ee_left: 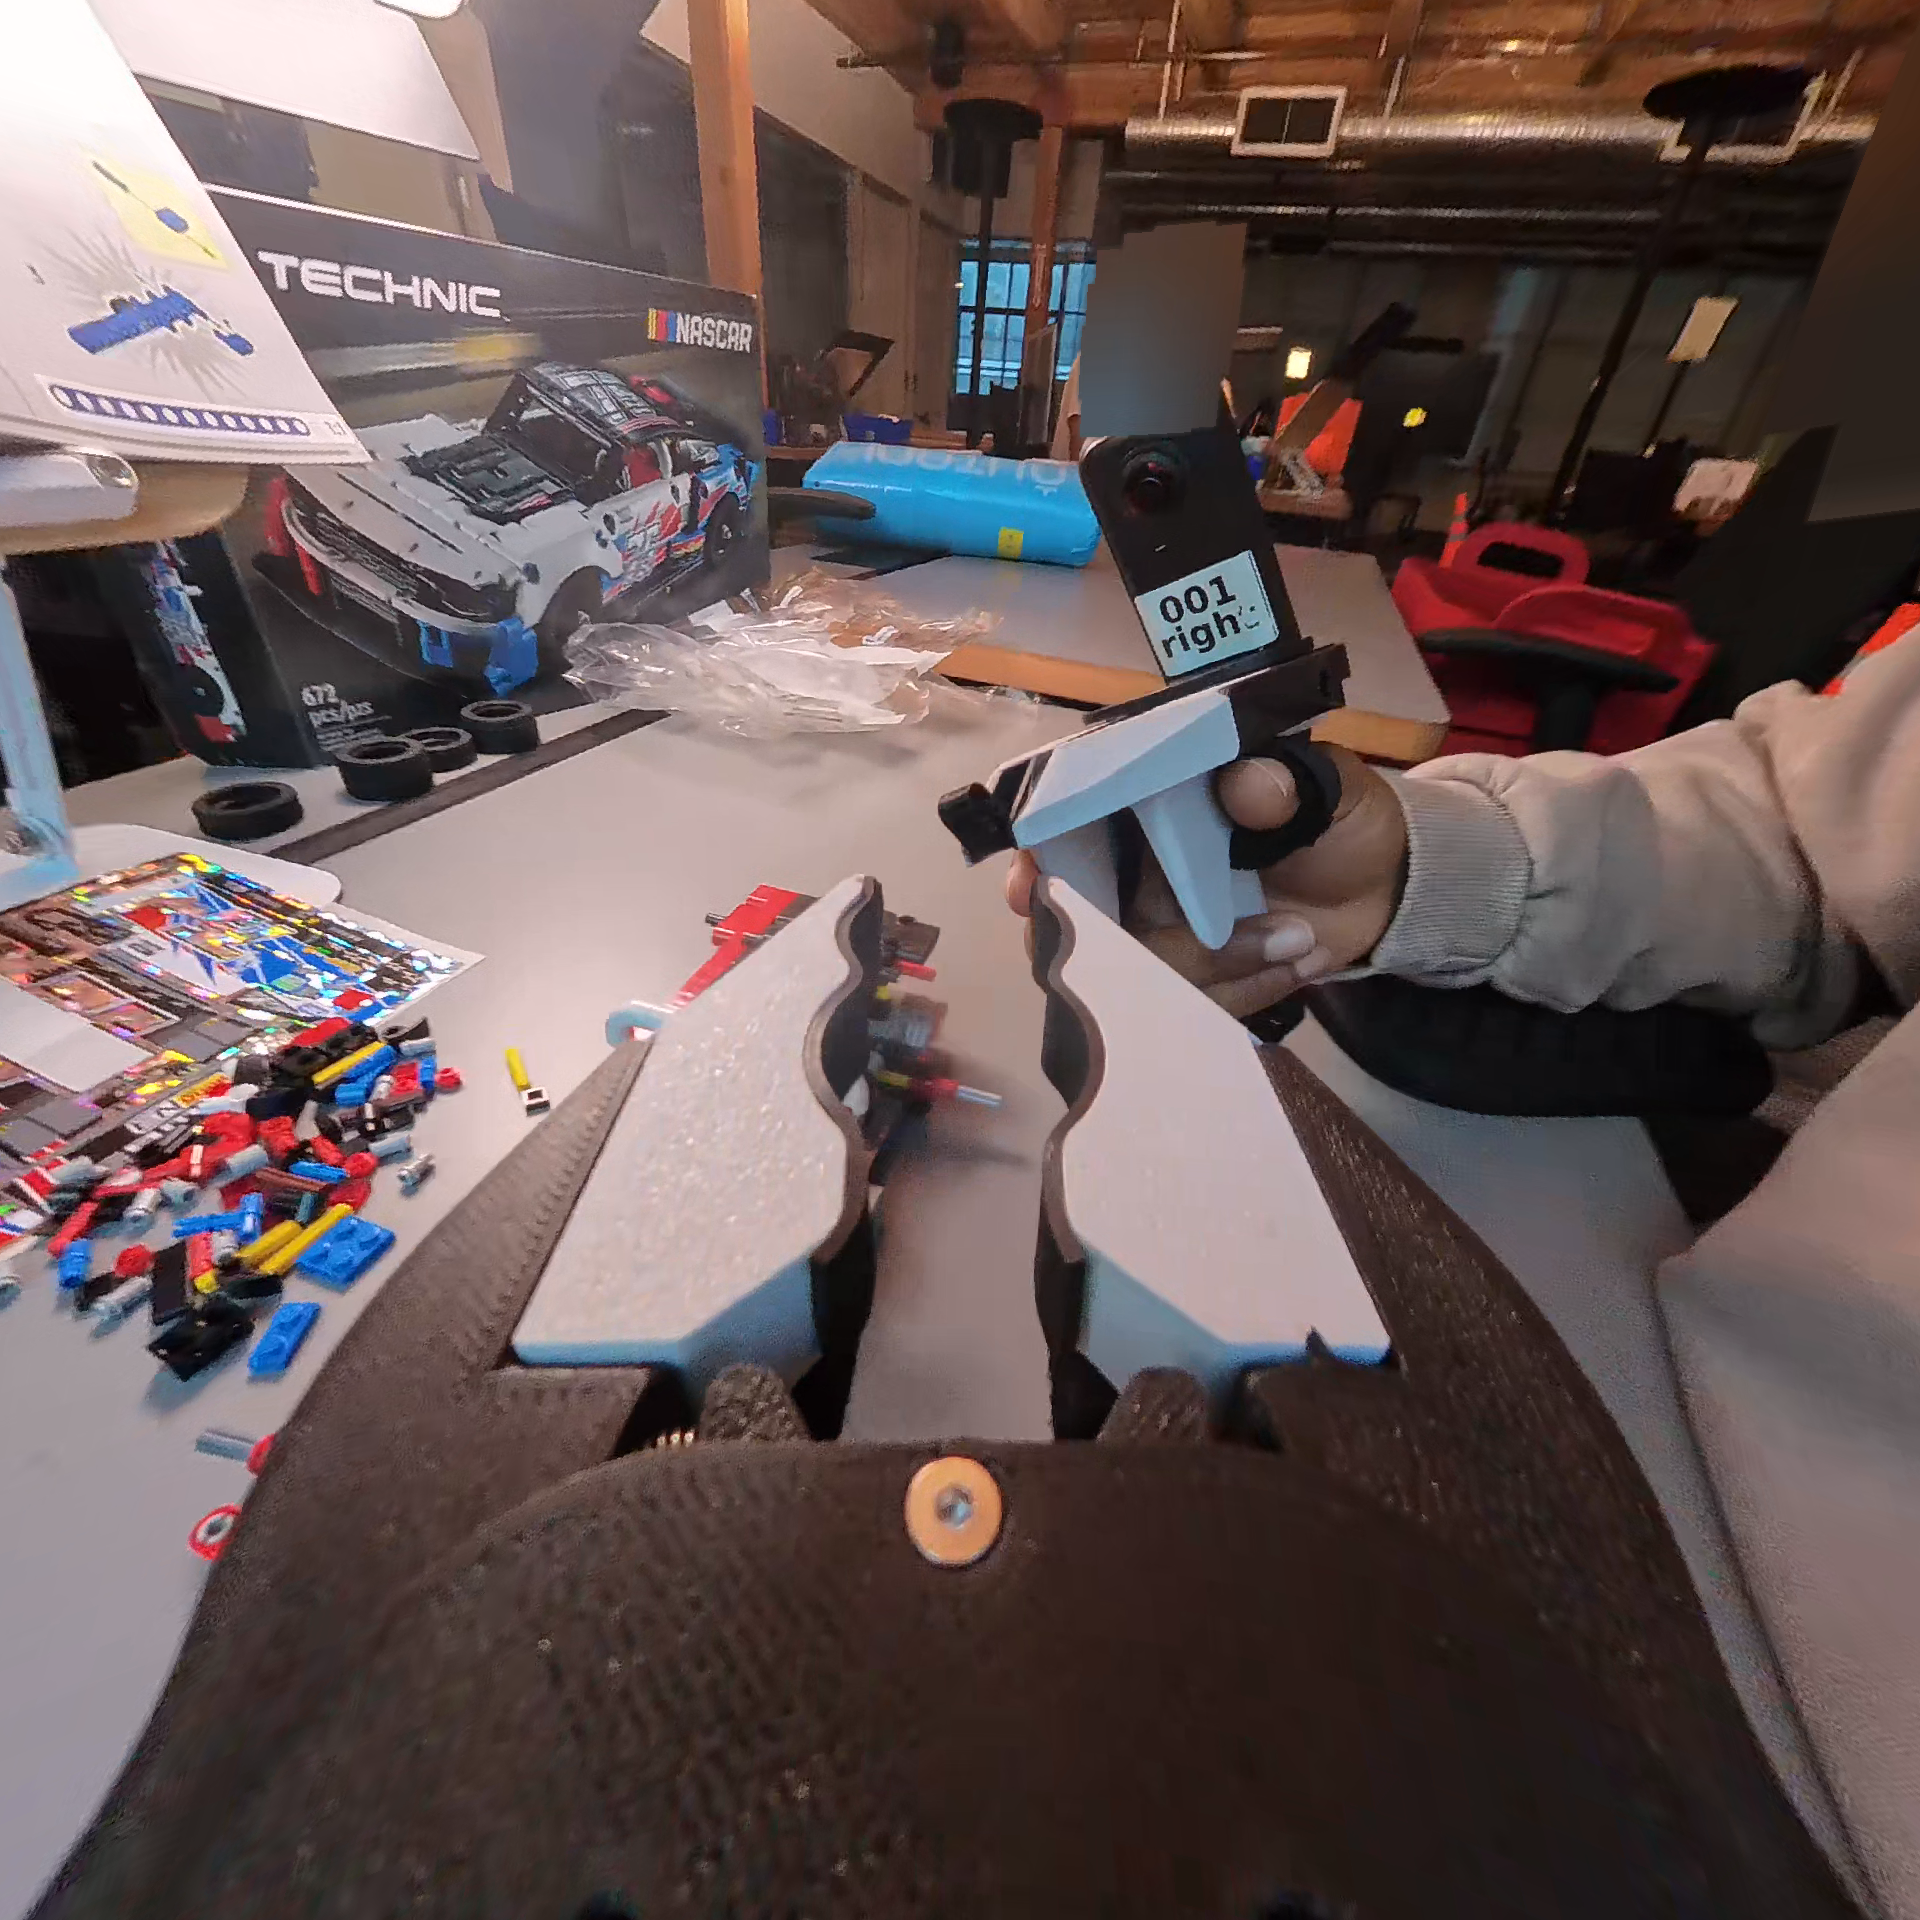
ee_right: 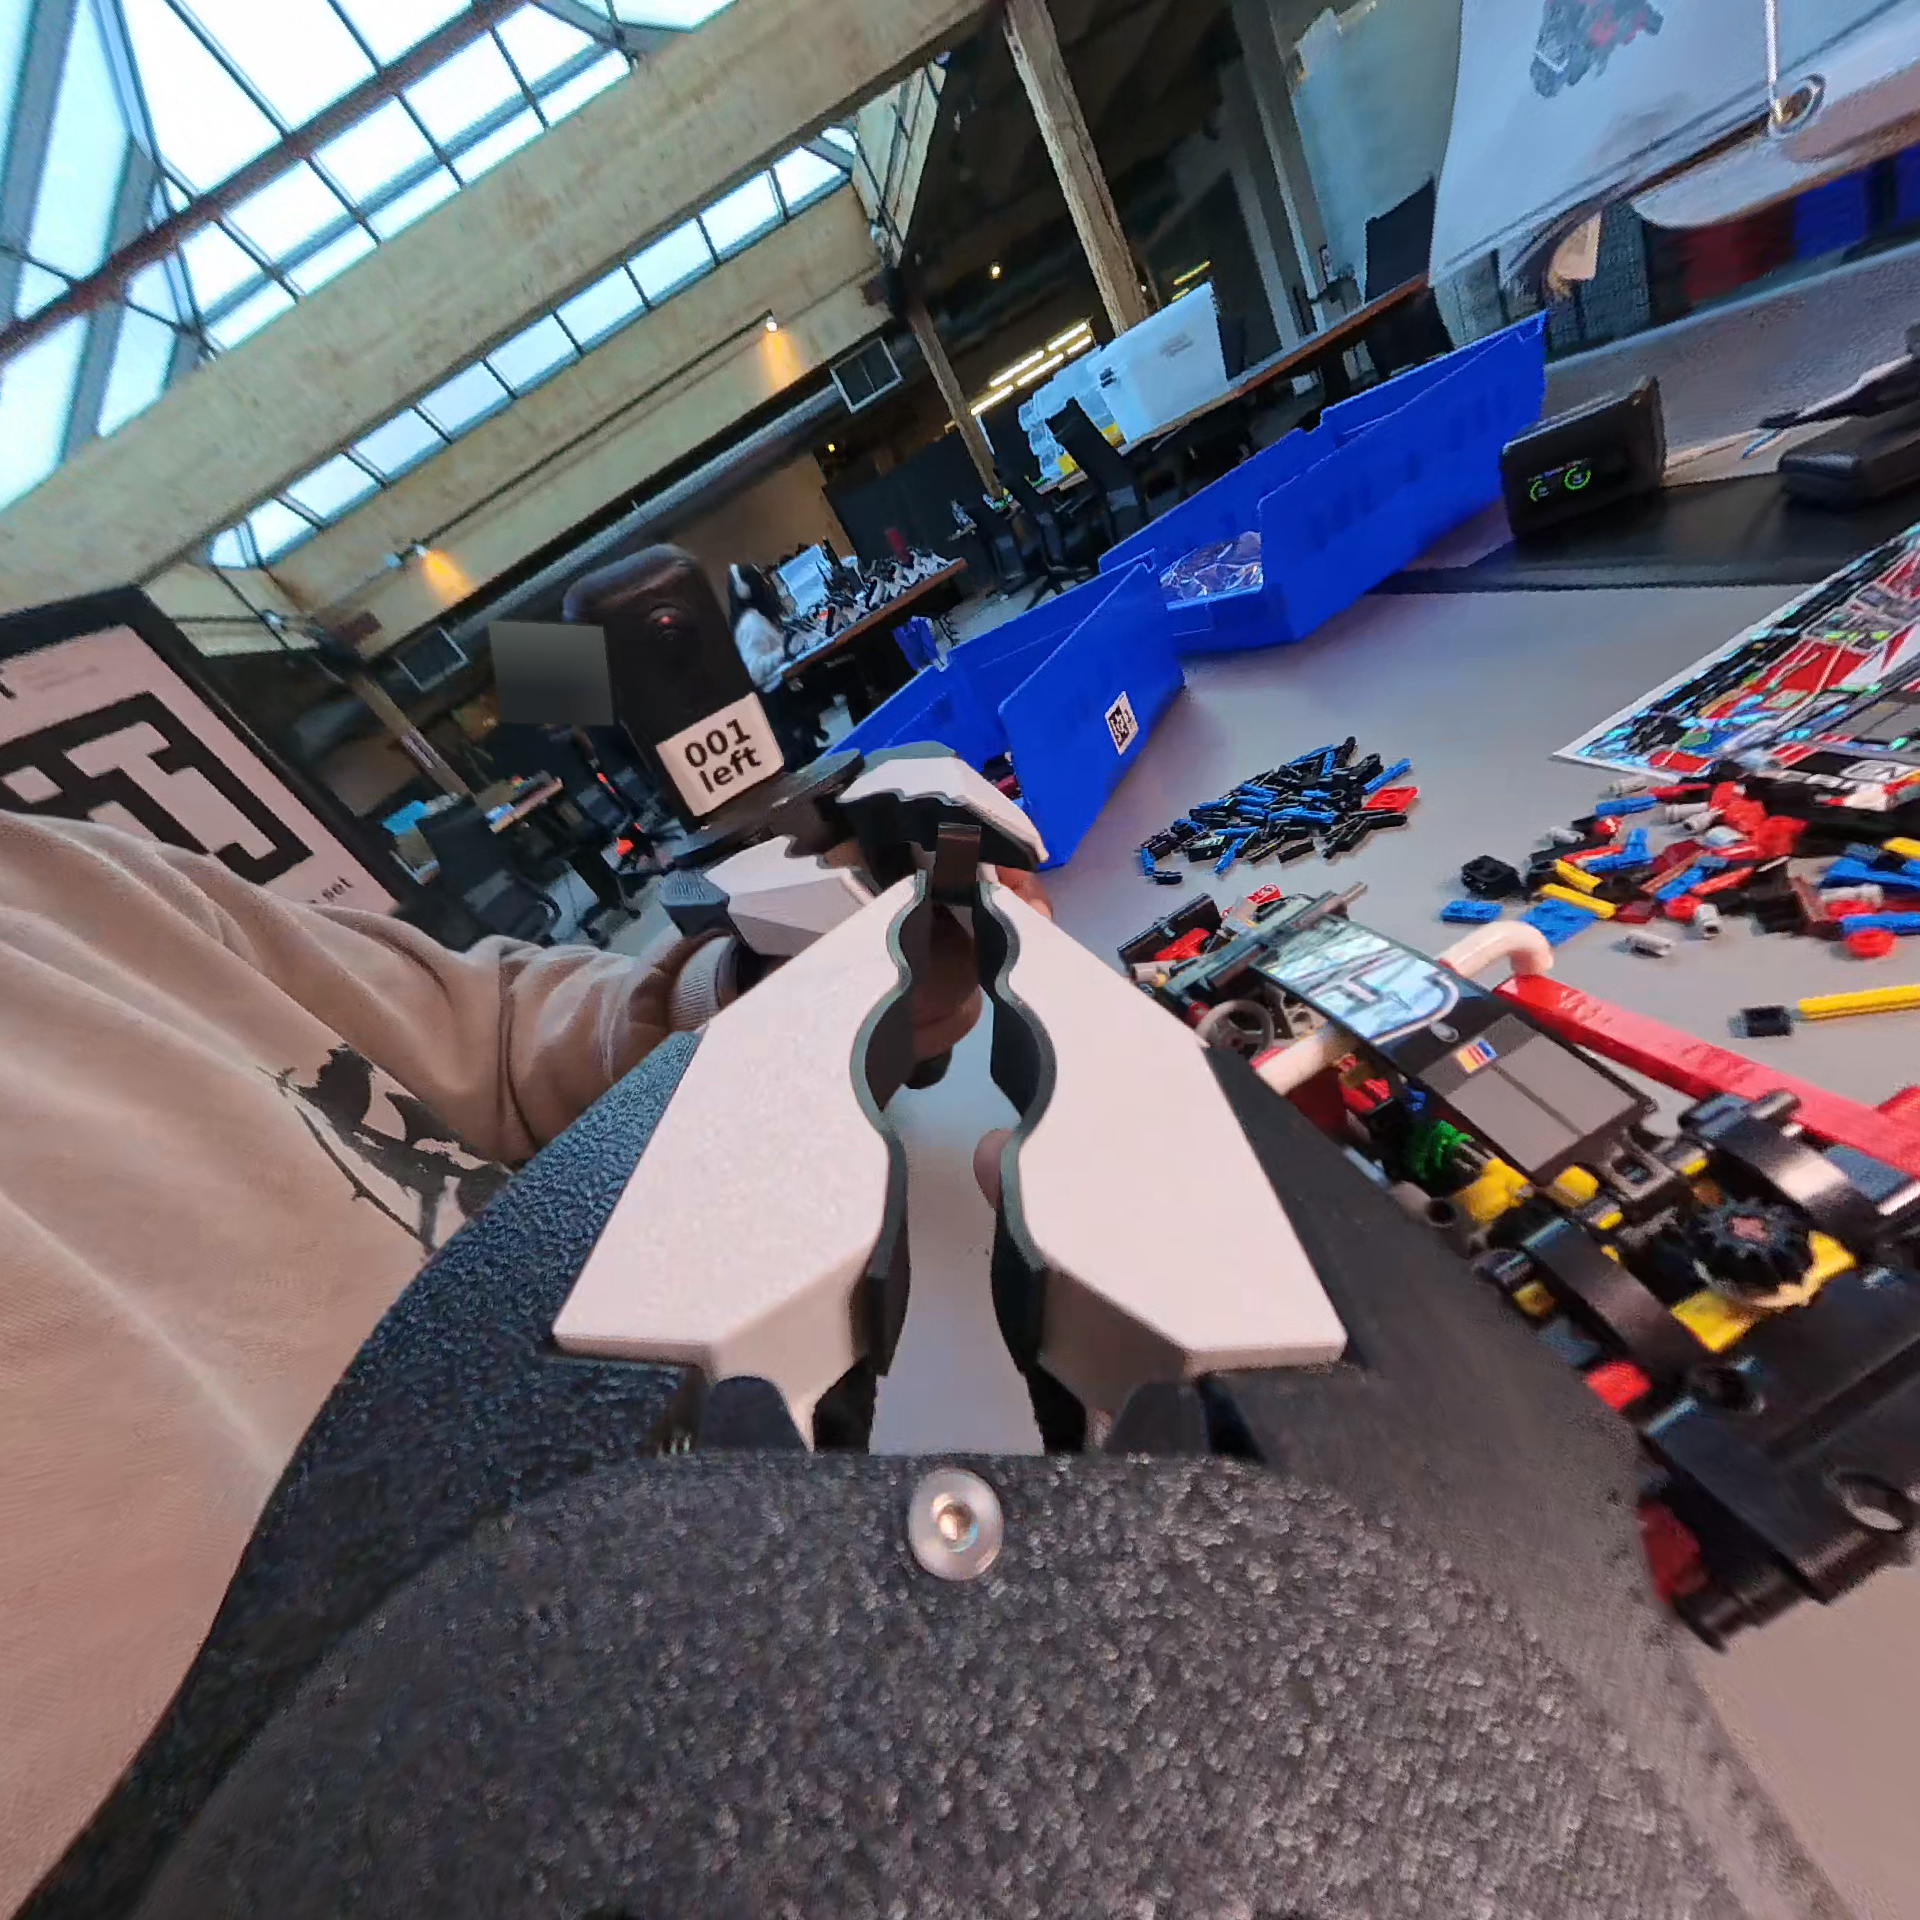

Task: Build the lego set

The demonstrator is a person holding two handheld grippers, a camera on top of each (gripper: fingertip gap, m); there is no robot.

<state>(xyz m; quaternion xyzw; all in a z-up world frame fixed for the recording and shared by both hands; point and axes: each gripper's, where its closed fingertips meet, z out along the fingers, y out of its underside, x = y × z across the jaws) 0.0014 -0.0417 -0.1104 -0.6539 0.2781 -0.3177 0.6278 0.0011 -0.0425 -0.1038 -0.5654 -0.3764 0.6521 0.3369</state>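
Observation:
The partly built lego car (ee_right: 1507, 1101) lies on the grey table (ee_right: 1455, 707), just right of my right gripper. In the left wrist view the car (ee_left: 904, 1018) shows between and behind my fingers. My left gripper (ee_left: 956, 894) is open and empty, held above the car. My right gripper (ee_right: 951, 883) is shut on a thin black lego piece (ee_right: 954, 852) that sticks out past its tips. The right gripper also shows in the left wrist view (ee_left: 1003, 821), held in a hand just beyond my left fingertips. The left gripper (ee_right: 935, 790) shows just beyond the black piece.
A pile of loose bricks (ee_left: 239, 1164) and a shiny sticker sheet (ee_left: 156, 966) lie at the left. Tyres (ee_left: 384, 769), the set's box (ee_left: 499, 468), the instruction booklet (ee_left: 135, 260) and plastic bags (ee_left: 769, 665) stand behind. Blue bins (ee_right: 1299, 551), small pins (ee_right: 1288, 800) and a yellow axle (ee_right: 1849, 1003) lie farther off. Only a small space, under 4 cm, lies between the two pairs of fingers. From either gripper's tips it is about 20 cm to the yellow axle (ee_right: 1849, 1003). Seen from the left wrist view (ee_left: 511, 1071) as well.

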